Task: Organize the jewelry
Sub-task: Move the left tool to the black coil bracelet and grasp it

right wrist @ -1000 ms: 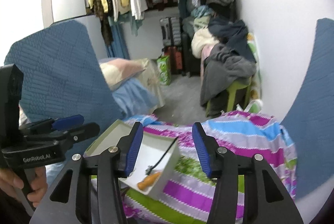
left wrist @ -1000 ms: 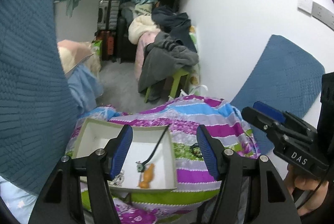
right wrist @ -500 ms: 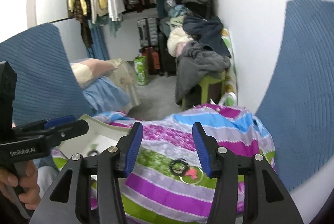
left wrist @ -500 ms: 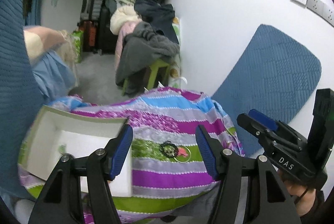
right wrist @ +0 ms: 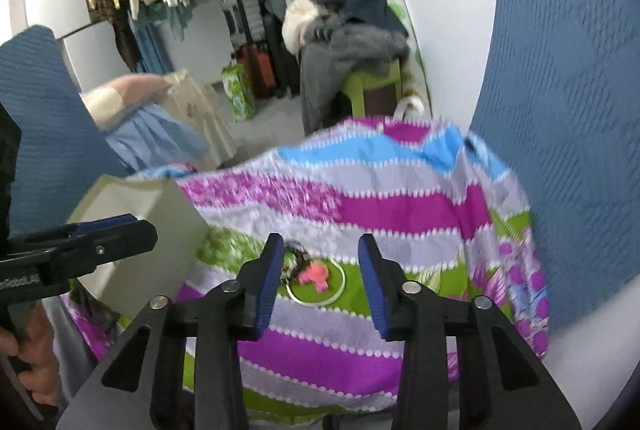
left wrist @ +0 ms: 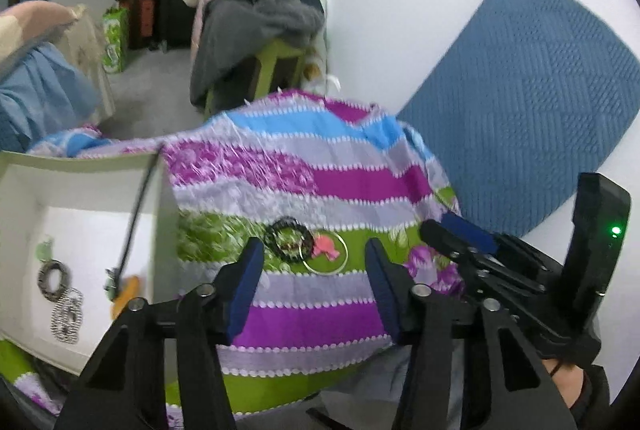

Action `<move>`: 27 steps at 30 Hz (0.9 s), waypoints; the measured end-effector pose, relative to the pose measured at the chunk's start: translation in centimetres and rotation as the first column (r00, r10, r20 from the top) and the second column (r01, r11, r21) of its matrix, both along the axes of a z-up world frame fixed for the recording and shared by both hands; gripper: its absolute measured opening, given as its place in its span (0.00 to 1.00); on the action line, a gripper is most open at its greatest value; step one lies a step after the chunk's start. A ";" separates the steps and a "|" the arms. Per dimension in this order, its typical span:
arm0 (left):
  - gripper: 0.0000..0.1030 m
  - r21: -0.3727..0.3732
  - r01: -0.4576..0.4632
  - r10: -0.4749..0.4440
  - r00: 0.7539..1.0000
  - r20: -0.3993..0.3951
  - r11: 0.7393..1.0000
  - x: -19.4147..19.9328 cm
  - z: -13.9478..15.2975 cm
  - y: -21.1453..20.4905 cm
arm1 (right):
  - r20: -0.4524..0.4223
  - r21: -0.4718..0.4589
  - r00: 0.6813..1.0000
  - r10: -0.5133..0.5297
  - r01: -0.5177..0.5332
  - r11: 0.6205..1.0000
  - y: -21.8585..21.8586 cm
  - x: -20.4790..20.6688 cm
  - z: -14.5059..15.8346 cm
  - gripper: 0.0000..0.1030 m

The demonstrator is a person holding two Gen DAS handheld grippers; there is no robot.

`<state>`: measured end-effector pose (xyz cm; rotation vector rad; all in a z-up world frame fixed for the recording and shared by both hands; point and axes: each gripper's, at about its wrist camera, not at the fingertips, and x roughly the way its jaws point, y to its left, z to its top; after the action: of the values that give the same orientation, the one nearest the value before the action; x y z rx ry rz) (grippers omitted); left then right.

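A small cluster of jewelry lies on the striped cloth [left wrist: 320,185] covering the surface: a dark beaded bracelet [left wrist: 289,238], a thin silver hoop [left wrist: 326,254] touching it, and a pink charm [left wrist: 324,248] inside the hoop. Just beside this cluster, on its left in the left wrist view, stands the white box [left wrist: 80,230], which already holds two patterned rings [left wrist: 60,294], a black cord [left wrist: 134,222] and an orange piece [left wrist: 126,294], so part of the sorting looks done while the cluster is left to move. The left claw [left wrist: 314,286] and the right claw [right wrist: 318,280] both sit short of the cluster, jaws apart and closing, with nothing between them yet. A second ago both cameras looked more at the box and the room beyond; since then both claws have dropped and swung toward the cluster, which now sits framed between the fingers of each, and their jaws have narrowed.
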<state>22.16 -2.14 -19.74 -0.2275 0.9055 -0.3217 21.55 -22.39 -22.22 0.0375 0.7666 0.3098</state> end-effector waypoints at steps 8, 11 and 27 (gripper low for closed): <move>0.40 0.012 -0.001 0.002 0.992 -0.123 1.000 2.9 -6.1 -1.8 | -0.127 0.006 0.990 0.067 -0.067 0.998 -0.4 2.9 -5.4 0.18; 0.40 0.003 -0.027 0.027 0.985 -0.171 1.000 4.1 -8.2 -1.7 | -0.176 0.019 0.980 0.093 -0.091 0.996 -0.5 4.1 -7.1 0.16; 0.29 0.047 -0.091 0.099 0.969 -0.224 0.995 8.1 -12.8 -1.5 | -0.236 -0.074 0.959 0.160 -0.182 0.980 1.1 8.2 -11.4 0.16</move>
<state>30.28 -3.63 -32.53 -0.2764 1.1211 -0.1922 29.74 -21.31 -33.65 -0.0851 1.0156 0.4388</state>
